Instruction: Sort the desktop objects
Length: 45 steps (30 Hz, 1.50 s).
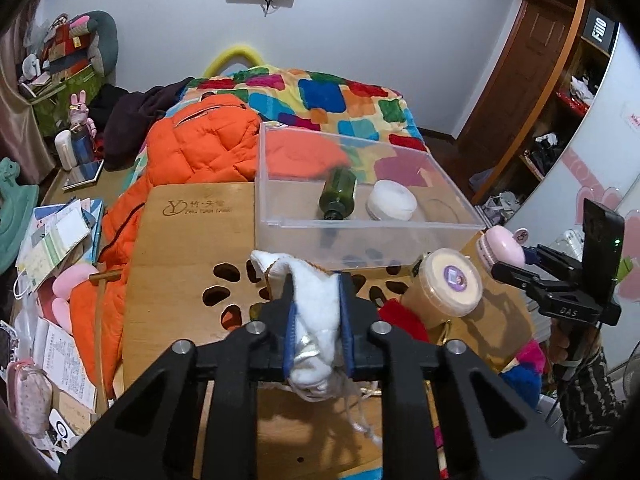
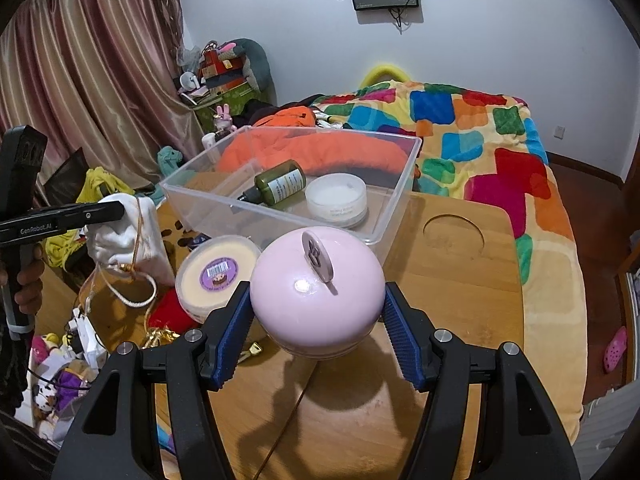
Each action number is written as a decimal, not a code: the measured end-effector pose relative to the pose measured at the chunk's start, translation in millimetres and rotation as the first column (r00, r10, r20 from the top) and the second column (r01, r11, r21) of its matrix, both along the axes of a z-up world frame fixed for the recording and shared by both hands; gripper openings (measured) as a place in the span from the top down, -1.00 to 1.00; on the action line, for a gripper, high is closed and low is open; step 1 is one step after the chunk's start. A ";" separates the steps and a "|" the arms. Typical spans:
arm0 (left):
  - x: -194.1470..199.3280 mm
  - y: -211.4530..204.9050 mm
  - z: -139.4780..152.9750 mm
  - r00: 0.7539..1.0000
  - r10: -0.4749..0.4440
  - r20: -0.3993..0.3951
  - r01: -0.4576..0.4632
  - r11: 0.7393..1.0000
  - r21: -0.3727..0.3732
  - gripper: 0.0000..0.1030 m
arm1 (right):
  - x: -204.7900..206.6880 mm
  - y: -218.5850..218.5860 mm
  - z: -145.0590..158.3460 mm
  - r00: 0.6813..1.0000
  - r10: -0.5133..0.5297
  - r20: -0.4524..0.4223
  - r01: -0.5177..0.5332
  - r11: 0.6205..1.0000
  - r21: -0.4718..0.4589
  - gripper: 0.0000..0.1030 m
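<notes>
My left gripper is shut on a white cloth pouch, held up over the wooden table with its cord dangling. The right wrist view shows the same pouch at the left. My right gripper is shut on a pink round case, both blue pads pressing its sides just above the table. A clear plastic box at the table's far side holds a green bottle lying down and a white round jar. A yellow-lidded tub stands in front of the box.
A red plush item lies beside the tub. Behind the table are an orange jacket and a bed with a colourful blanket. Papers and toys crowd the left side. The table has a round recess at the right.
</notes>
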State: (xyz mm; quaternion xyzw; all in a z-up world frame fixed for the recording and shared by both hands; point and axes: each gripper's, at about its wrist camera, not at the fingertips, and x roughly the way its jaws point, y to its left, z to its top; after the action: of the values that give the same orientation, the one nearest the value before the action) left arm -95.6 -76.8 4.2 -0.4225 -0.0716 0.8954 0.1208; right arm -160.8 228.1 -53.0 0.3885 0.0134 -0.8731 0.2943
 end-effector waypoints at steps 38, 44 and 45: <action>20.1 112.5 -82.1 0.958 -0.258 0.125 0.271 0.957 -0.099 -0.38 | 1.7 -3.1 -1.3 1.000 0.015 0.005 -0.015 0.999 0.035 -0.16; 21.7 115.3 -85.0 0.970 -0.232 0.076 0.243 0.951 -0.192 0.06 | 3.4 -3.3 0.0 1.000 0.022 -0.004 -0.022 0.999 0.040 -0.16; 21.8 112.5 -84.3 0.972 -0.226 0.073 0.236 0.953 -0.190 0.23 | 3.1 -3.7 0.4 1.000 0.022 -0.005 -0.022 0.999 0.039 -0.16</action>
State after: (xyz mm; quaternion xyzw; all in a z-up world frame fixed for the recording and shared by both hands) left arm -73.7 35.7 -80.1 -0.4602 0.0644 0.8670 0.1800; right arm -157.7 224.3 -52.6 0.3917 0.0353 -0.8704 0.2961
